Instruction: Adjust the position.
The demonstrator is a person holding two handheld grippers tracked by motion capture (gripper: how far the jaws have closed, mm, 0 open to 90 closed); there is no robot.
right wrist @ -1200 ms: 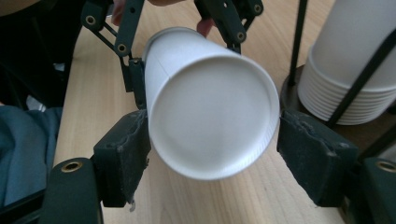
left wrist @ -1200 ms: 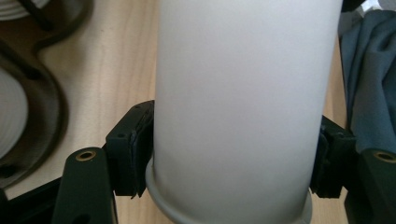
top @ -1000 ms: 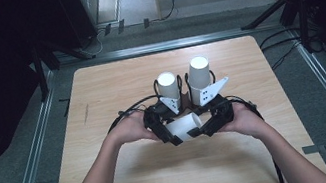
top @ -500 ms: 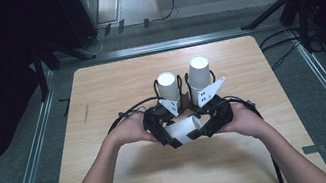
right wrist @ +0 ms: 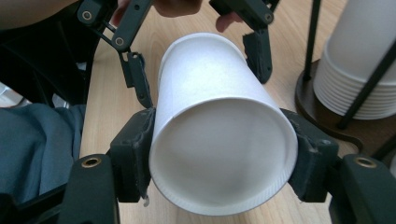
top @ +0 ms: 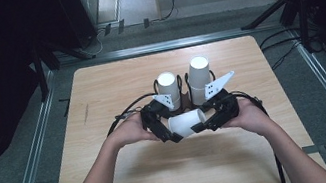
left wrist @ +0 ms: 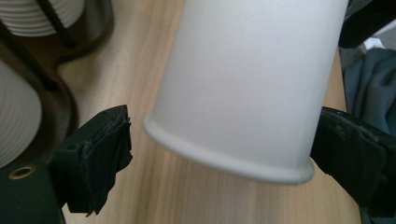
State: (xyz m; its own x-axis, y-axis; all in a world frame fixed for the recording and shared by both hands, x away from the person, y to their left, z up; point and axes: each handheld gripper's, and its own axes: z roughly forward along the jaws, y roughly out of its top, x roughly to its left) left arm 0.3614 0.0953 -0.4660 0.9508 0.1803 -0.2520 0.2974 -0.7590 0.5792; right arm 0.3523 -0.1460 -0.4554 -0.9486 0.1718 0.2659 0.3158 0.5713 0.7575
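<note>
A white paper cup (top: 187, 123) lies on its side just above the table, between my two grippers. My right gripper (top: 203, 124) is shut on one end of it, and its jaws have just closed there; in the right gripper view both pads (right wrist: 135, 154) press on the cup (right wrist: 219, 140). My left gripper (top: 171, 126) stands open around the other, rimmed end, and its jaws have just been opening. In the left gripper view the cup (left wrist: 247, 88) is between the jaws, with a clear gap at the left pad (left wrist: 105, 156).
Two stacks of upside-down white cups (top: 168, 88) (top: 199, 77) stand in dark wire holders right behind the grippers. The wooden table (top: 100, 92) has bare room to the left, right and front. Metal rails and dark floor border it.
Both hands have stayed where they were, with the cup lying between the grippers. The left gripper's jaws look slightly wider around the cup.
</note>
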